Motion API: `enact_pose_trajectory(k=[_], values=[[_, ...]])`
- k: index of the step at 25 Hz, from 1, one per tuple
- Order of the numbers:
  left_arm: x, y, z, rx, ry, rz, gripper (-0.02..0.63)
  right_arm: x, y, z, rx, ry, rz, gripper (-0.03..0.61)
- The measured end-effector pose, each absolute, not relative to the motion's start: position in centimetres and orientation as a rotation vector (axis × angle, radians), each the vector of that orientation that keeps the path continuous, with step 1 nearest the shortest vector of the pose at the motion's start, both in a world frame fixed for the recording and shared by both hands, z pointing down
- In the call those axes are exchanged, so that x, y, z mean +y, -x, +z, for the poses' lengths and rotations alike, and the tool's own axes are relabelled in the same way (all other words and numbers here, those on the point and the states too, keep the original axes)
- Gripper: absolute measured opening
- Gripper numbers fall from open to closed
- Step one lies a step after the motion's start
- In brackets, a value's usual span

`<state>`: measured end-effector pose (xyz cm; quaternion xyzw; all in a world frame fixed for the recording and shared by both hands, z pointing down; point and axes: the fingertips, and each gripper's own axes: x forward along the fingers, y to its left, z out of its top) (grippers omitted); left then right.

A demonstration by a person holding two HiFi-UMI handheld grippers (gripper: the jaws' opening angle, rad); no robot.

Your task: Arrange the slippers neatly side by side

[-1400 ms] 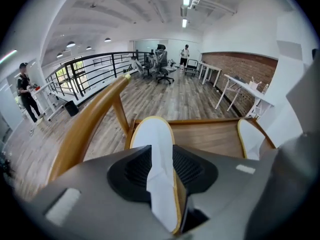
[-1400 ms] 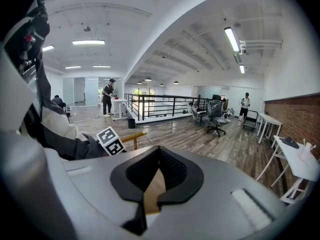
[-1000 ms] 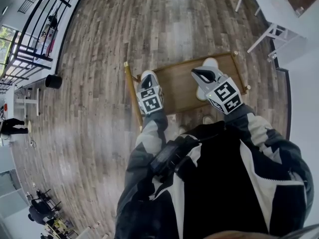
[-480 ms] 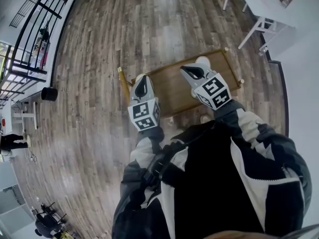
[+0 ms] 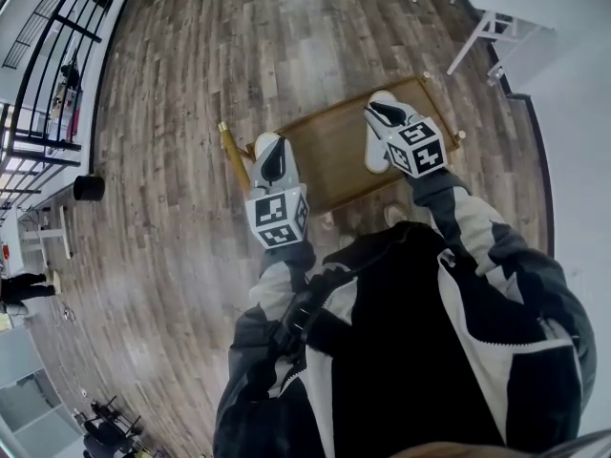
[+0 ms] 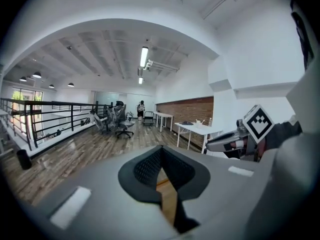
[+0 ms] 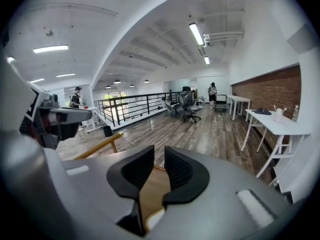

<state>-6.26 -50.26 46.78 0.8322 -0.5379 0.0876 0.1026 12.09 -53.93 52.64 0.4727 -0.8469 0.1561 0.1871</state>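
Observation:
A low wooden rack [image 5: 329,151] stands on the plank floor in front of me. My left gripper [image 5: 271,153] hangs over its left end, shut, with nothing between the pads [image 6: 150,166]. My right gripper [image 5: 378,109] is above the rack's right part. Its jaws are opening, with a narrow gap and nothing between them. A white slipper [image 5: 373,156] lies on the rack just beside and under it, and shows as a pale patch [image 7: 156,218] below the jaws. I cannot make out the other slipper. Each gripper view shows the other gripper [image 6: 235,141] [image 7: 60,116] off to the side.
A white desk [image 5: 496,8] stands at the far right near a white wall. A black railing [image 5: 38,74] and a black bin [image 5: 88,188] are at the left. Office chairs [image 7: 190,109] and people stand far off. Two pale shapes [image 5: 327,219] lie just before the rack.
The left gripper has drawn back a little toward me. The right gripper has swung further out over the rack's right part. The whole view has shifted.

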Motion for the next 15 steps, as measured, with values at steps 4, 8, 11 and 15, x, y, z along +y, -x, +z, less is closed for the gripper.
enact_pose_trajectory(k=[4,8,11,15], values=[[-50.0,6.5,48.1,-1.553,-2.449,0.278,0.015,-54.8,-15.4,56.7,-2.246,-1.420,0.537,0.120],[-50.4,5.6,48.4,-1.502,-2.457,0.286,0.015,-55.4,-17.7,61.2,-2.118,-1.456,0.650,0.173],[-51.1,4.6,48.2,-1.474,-2.483,0.294,0.015,-55.7,-18.9,64.6,-2.033,-1.463,0.758,0.186],[-51.5,2.9,48.2,-1.442,-2.518,0.294,0.015,-55.4,-20.1,68.1,-1.931,-1.464,0.861,0.200]])
